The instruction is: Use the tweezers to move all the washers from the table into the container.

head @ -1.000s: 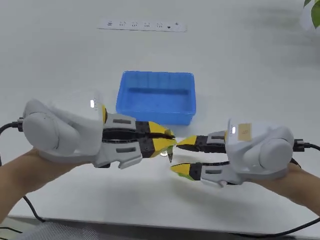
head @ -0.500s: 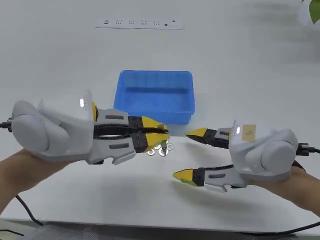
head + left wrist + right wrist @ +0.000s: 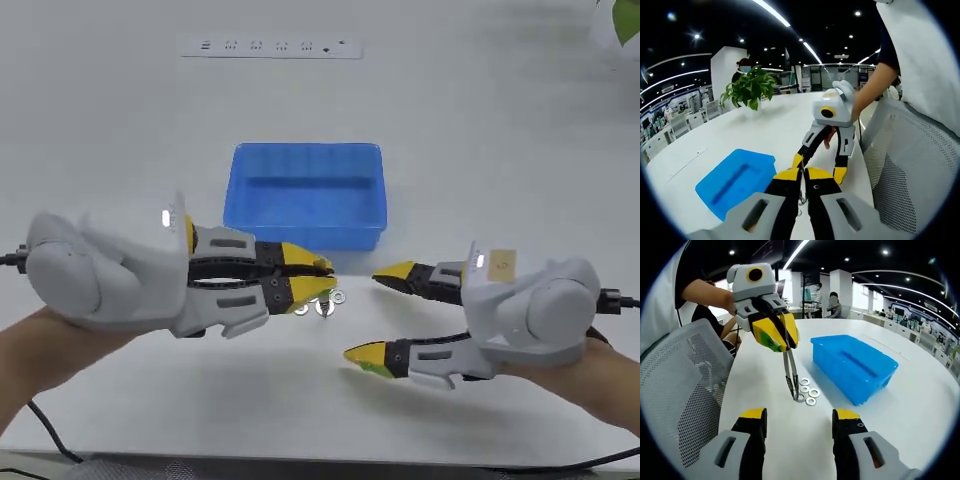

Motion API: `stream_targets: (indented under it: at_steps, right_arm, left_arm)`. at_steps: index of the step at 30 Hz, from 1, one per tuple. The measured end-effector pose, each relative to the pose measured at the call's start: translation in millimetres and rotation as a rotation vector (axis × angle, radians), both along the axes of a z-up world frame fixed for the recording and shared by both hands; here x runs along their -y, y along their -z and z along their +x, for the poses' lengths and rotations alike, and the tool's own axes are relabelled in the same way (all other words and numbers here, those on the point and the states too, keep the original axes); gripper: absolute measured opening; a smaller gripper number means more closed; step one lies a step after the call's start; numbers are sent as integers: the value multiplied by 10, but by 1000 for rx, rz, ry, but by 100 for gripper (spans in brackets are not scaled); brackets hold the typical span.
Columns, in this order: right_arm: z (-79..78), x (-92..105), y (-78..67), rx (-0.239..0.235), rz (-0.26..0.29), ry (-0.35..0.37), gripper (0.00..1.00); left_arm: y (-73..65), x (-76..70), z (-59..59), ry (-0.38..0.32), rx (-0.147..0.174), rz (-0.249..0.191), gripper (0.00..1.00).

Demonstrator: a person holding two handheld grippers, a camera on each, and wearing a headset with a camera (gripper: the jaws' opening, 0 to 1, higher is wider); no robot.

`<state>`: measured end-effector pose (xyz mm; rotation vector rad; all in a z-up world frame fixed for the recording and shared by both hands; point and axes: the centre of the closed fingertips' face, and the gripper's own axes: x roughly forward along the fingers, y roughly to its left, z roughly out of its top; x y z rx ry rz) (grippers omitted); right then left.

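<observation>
Washers (image 3: 814,392) first: I count four for sure, bunched together on the table (image 3: 920,425) just beside the one blue container (image 3: 855,365). One pair of tweezers (image 3: 789,371) points down with its tips touching the edge of the bunch, and I can't tell if a fifth washer sits under them. Left gripper (image 3: 781,342) has its jaws squeezed together on the tweezers' top end. Right gripper (image 3: 799,416) sits nearby, jaws wide apart, holding nothing.
</observation>
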<state>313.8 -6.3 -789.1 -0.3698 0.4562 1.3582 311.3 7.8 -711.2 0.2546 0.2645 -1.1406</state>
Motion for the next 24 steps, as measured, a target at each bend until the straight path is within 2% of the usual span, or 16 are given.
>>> stream_targets:
  at_steps: [1, 2, 6, 13, 16, 22, 24]
  right_arm:
    - [-5, -8, 1, 1, -2, -3, 54]
    - [-6, -15, -1, 1, -2, -5, 54]
    - [-29, -75, -31, -17, 6, -21, 52]
    - [-25, -202, -78, -18, 13, -51, 45]
    - [-21, -259, -107, -35, 26, -63, 40]
    - [-50, -377, -138, -38, 28, -107, 32]
    - [-65, -409, -142, -24, 23, -127, 28]
  left_arm:
    - [2, -10, 4, -9, -22, -8, 7]
    - [0, -15, 11, -5, -8, 0, 7]
    - [2, -34, 37, -11, -29, 9, 7]
    - [8, 26, -3, 22, -57, -1, 7]
    - [11, 47, -32, 38, -70, -7, 7]
    - [12, 55, -23, 51, -75, 3, 7]
    - [12, 48, -16, 49, -77, 2, 7]
